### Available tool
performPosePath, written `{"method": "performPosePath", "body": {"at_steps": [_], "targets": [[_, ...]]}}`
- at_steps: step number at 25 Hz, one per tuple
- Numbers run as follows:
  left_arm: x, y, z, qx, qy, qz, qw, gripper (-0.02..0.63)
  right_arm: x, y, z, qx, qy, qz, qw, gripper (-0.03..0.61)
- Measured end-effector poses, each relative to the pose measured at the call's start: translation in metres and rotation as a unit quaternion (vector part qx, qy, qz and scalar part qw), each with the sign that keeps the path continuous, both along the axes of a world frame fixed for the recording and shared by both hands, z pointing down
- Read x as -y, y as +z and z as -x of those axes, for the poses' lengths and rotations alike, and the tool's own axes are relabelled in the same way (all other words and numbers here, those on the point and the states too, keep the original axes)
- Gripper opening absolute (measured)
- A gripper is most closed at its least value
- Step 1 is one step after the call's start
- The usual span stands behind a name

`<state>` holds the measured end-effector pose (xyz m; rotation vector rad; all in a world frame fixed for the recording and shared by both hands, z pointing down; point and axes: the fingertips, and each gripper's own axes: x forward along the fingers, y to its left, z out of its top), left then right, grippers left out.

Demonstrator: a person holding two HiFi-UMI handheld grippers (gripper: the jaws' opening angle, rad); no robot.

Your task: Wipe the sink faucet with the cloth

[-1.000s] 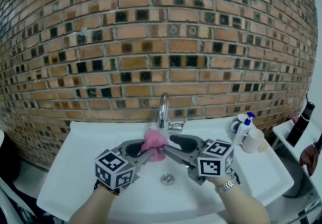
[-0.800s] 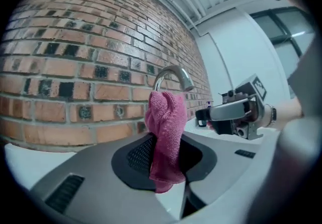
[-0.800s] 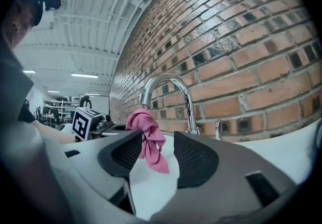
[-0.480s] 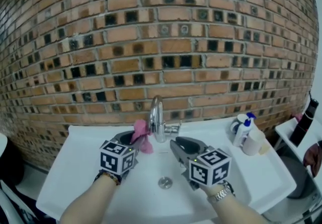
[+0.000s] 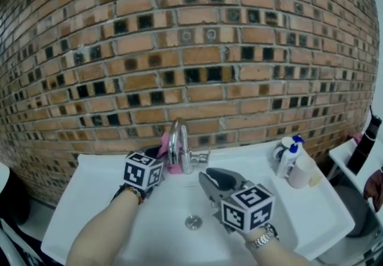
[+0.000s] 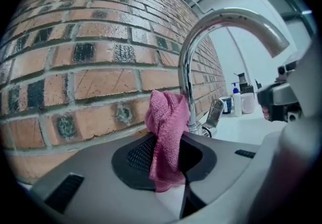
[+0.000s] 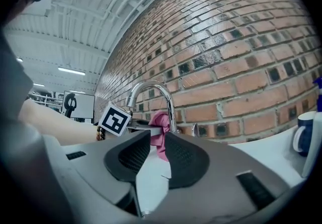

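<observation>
Grips a pink cloth (image 6: 166, 132) in the left claw (image 6: 168, 160), jaws closed on its crumpled middle. Holds that cloth up against the faucet (image 5: 183, 151) stem, at 9 o'clock of it in the head view, over the back rim of the sink (image 5: 84, 187) and close to the brick wall (image 5: 197, 49). Keeps the right claw (image 5: 209, 176) at 5 o'clock of the faucet, above the basin, apart from it. Has just been closing its jaws down to a narrow gap, with nothing between them.
</observation>
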<state>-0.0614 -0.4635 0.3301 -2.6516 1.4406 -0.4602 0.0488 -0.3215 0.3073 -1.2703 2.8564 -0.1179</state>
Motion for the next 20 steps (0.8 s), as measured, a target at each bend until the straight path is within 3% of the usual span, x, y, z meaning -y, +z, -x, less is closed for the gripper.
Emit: {"method": "performPosePath", "body": {"at_steps": [5,15,20], "targets": [[0.017,-0.001,-0.006,0.006,0.021,0.003,0.9997,0.091,-0.002,0.001,-0.008,0.001,-0.016,-0.001,1.000,0.096],[0.034,0.000,-0.027,-0.071,0.071,0.033,0.9944,0.091,-0.009,0.000,0.000,0.004,-0.037,0.007,0.999,0.086],[0.037,0.008,-0.028,-0.076,0.091,0.044,0.9920,0.091,-0.011,0.000,0.004,0.003,-0.044,0.007,0.999,0.086]]}}
